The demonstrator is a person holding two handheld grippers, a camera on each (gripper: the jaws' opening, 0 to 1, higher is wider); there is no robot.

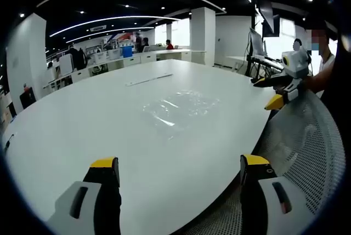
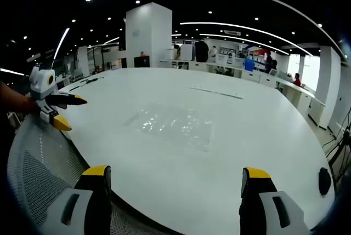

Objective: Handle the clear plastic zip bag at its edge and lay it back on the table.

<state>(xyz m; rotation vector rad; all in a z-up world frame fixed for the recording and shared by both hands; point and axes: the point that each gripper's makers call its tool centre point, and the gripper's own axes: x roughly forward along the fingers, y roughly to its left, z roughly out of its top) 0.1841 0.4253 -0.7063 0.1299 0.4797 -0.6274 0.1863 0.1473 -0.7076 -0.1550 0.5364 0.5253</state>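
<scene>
Clear zip bag flat on the white table.
Left gripper and right gripper hover level at its edge, jaws wide, empty.

We can read no text, label, brand, number or sign in either the left gripper view or the right gripper view. The clear plastic zip bag on the tabletop carries no print that we can make out. The grippers bear no lettering that we can read. Whatever may be written on the far desks and walls of the room is too small and blurred for us to tell.
</scene>
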